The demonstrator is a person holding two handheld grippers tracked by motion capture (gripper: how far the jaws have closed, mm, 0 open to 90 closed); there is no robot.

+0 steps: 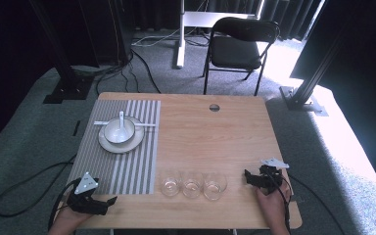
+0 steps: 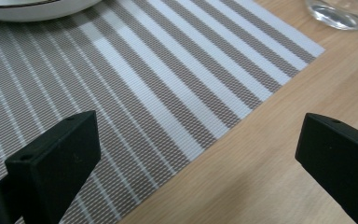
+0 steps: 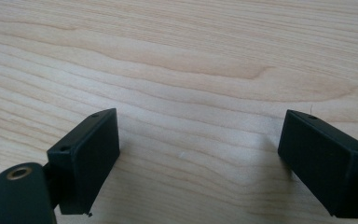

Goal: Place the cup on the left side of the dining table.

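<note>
Resting released at the worktop's (image 1: pixel 235 122) near corners, the left hand-held gripper (image 1: pixel 108 202) and right hand-held gripper (image 1: pixel 247 176) likely await a start, glasses (image 1: pixel 192 186) between them.

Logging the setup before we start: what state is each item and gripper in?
Left gripper: open, holding nothing.
Right gripper: open, holding nothing.
Three glasses: upright, look empty.
Bowl: upright on plate, spoon inside.
Placemat: flat.
Chair: unfolded, unoccupied.

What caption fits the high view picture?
Three glasses wait beside a striped placemat between two open grippers.
</note>
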